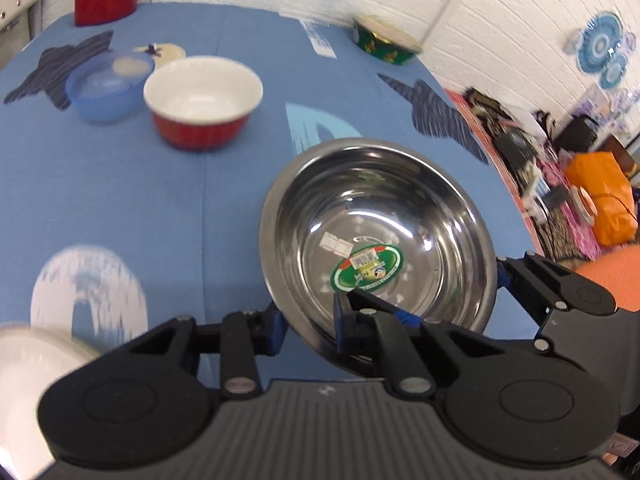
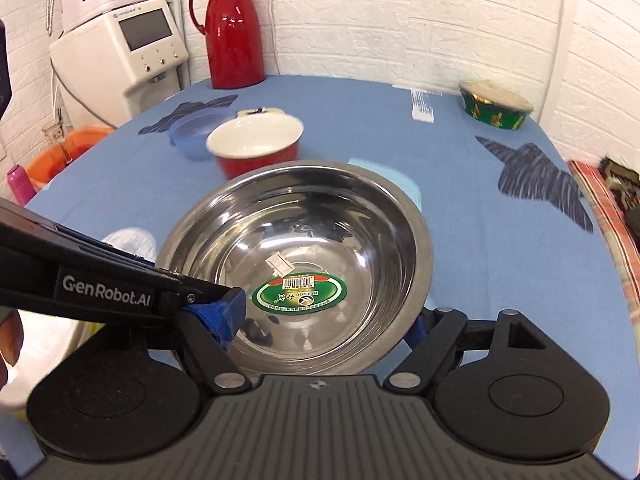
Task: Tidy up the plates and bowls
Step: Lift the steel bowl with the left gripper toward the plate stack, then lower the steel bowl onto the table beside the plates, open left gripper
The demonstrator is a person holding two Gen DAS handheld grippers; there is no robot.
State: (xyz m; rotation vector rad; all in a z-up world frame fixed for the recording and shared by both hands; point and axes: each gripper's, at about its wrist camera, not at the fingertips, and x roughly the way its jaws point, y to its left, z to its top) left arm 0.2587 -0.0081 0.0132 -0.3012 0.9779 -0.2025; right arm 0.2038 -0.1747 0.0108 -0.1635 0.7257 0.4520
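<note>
steel bowl: I see a round stainless-steel bowl [image 1: 376, 236] with a wide flat rim, on the near half of the blue patterned tablecloth [image 1: 224, 208]. Mouth faces up, though in the left wrist view it looks tipped toward the camera, and I cannot tell whether the base is on the cloth. Round, so no long axis to report.
steel bowl contents: only a green oval sticker [image 2: 300, 291] and a small white tag on the floor.
left gripper [image 1: 308, 320]: jaws pinching the steel bowl's near-left rim, one blue pad inside the wall, the other outside.
right gripper [image 2: 324, 326]: jaws spread; right fingertip [image 2: 418, 330] just beside the bowl's outer rim. Its left fingertip is hidden behind the left gripper, so I cannot tell whether it touches.
other bowls: red bowl with white inside [image 1: 203, 100], upright, appears empty. Just beside it a translucent blue plastic bowl [image 1: 106, 86]; contents unclear. Both well beyond the steel bowl.
far right edge: green patterned round container [image 2: 496, 105], top covered.
right wrist only: red thermos jug [image 2: 234, 28] in full, white countertop appliance [image 2: 132, 44], orange basin [image 2: 60, 152] off the table.
left wrist only: white rounded dish edge [image 1: 28, 356] at lower left, blurred; room clutter on the right.
</note>
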